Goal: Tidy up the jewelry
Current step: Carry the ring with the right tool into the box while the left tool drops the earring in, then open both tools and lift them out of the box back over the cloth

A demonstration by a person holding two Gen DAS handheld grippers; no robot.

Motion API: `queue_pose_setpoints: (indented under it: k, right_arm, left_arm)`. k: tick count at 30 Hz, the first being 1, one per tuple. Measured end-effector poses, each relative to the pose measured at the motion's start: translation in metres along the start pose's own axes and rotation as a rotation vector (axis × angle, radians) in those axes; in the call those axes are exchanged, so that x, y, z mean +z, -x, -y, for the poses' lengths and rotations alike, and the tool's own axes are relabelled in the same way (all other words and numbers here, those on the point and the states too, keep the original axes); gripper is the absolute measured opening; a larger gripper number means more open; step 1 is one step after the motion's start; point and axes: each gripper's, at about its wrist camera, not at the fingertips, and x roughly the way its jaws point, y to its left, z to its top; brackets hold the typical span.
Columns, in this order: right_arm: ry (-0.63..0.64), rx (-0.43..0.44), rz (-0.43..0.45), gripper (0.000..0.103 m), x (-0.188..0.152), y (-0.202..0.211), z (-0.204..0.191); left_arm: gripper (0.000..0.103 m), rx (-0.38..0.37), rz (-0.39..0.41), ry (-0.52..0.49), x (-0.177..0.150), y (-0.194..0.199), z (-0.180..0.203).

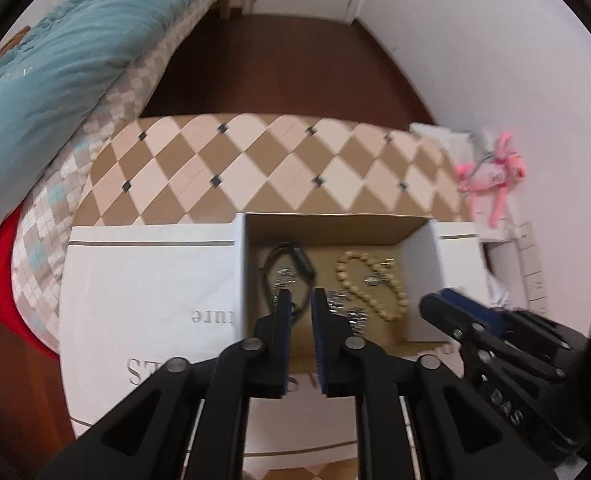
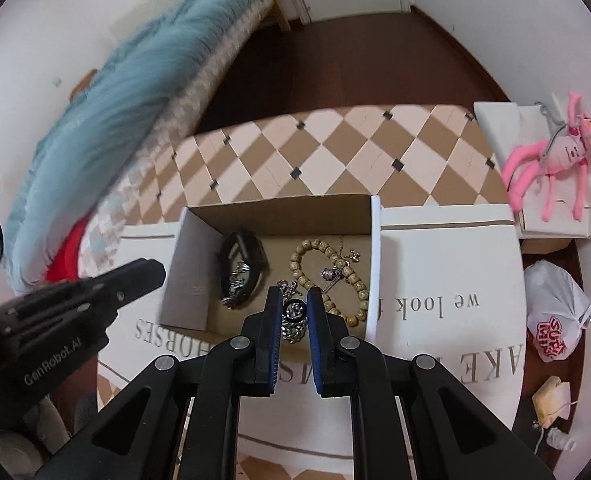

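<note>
Both the left gripper (image 1: 300, 300) and the right gripper (image 2: 292, 299) are held narrow and empty above the open box (image 2: 279, 208), where a bead bracelet (image 2: 331, 276) lies just beyond the right one, so sorting is judged underway and a fresh grasp needed.

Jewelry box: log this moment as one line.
box: beaded bracelet, black band, silver chain inside | left fingers: slightly apart, empty | right fingers: around silver piece, grip unclear

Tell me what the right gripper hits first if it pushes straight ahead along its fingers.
Most likely the silver chain lying on the box floor, seen between the right gripper fingertips. Nothing is gripped; depth is hard to judge.
</note>
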Motion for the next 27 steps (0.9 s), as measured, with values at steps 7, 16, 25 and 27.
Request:
queue_pose_setpoints:
  k: [7, 16, 25, 27]
  right_arm:
    - [0.028, -0.157, 0.026, 0.071, 0.003, 0.002, 0.001]
    - [0.037, -0.288, 0.004, 0.102, -0.018, 0.012, 0.011]
    - [-0.029, -0.28, -0.111, 0.102, -0.104, -0.018, 0.022]
    - [-0.023, -0.314, -0.092, 0.102, -0.117, -0.022, 0.021]
  left_arm:
    - [0.098, 0.095, 0.042, 0.033, -0.008, -0.005, -0.015]
    - [0.099, 0.159, 0.031, -0.008, -0.049, 0.003, -0.021]
    - [0.099, 0.208, -0.108, 0.034, -0.127, -0.049, -0.043]
    - [0.103, 0.258, -0.138, -0.004, -0.142, -0.067, -0.046]
